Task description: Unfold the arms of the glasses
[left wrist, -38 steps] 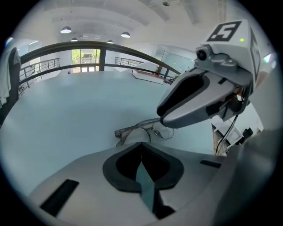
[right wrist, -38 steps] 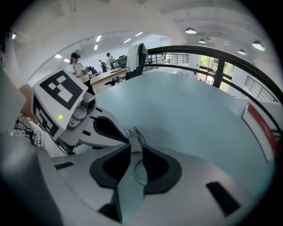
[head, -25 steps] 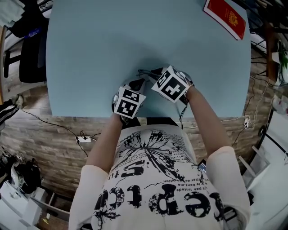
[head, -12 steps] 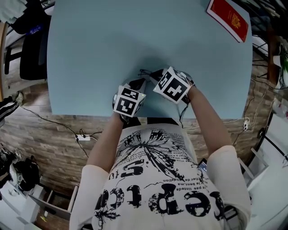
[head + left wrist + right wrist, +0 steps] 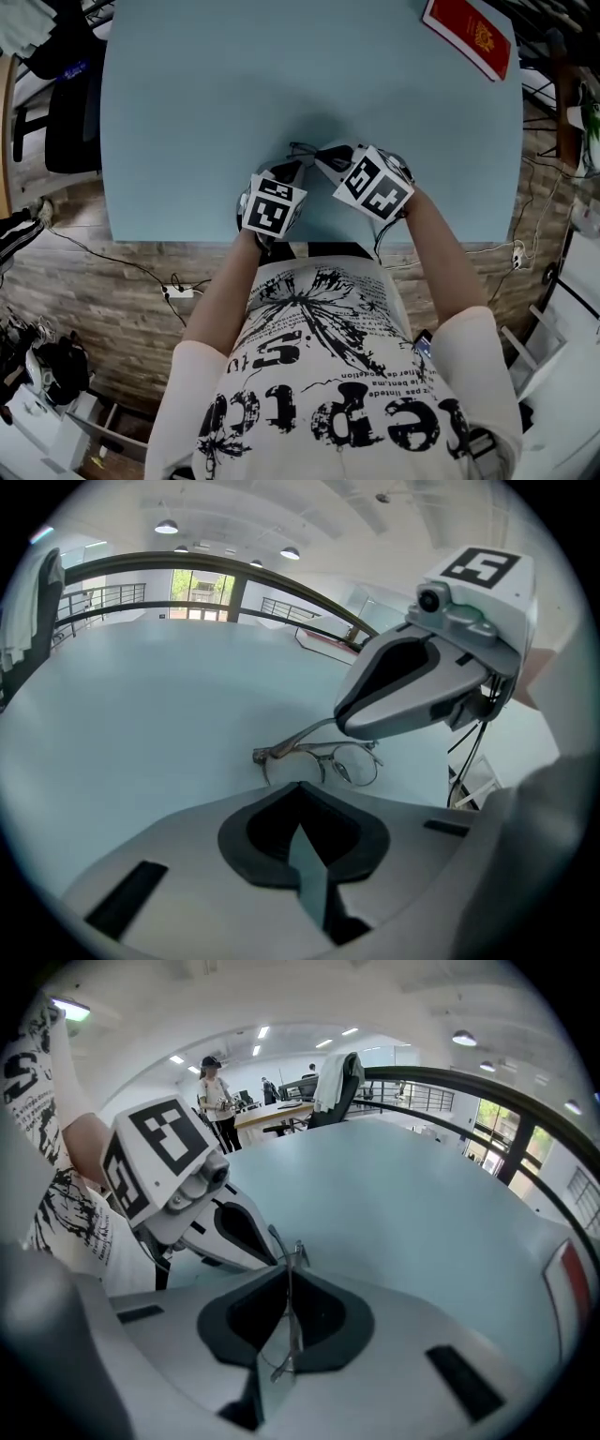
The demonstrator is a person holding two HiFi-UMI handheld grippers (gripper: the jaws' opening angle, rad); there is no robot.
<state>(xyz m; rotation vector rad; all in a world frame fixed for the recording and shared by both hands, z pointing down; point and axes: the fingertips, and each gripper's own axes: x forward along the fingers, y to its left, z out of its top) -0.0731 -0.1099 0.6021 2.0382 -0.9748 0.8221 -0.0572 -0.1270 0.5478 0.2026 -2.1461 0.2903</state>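
Near the blue table's [image 5: 187,94] front edge, lower middle of the overhead frame, the left gripper [image 5: 300,794] has held still, its jaws pressed together with nothing seen between them. Just past its tips sit the glasses [image 5: 323,757], one arm already angled outward. The right gripper's [image 5: 289,1267] jaws have just been closing, and the thin metal frame now runs between its pads. Its marker cube [image 5: 375,186] has tilted and shifted right. A grip seems made, ready for unfolding. Both grippers point steeply down, tips converging.
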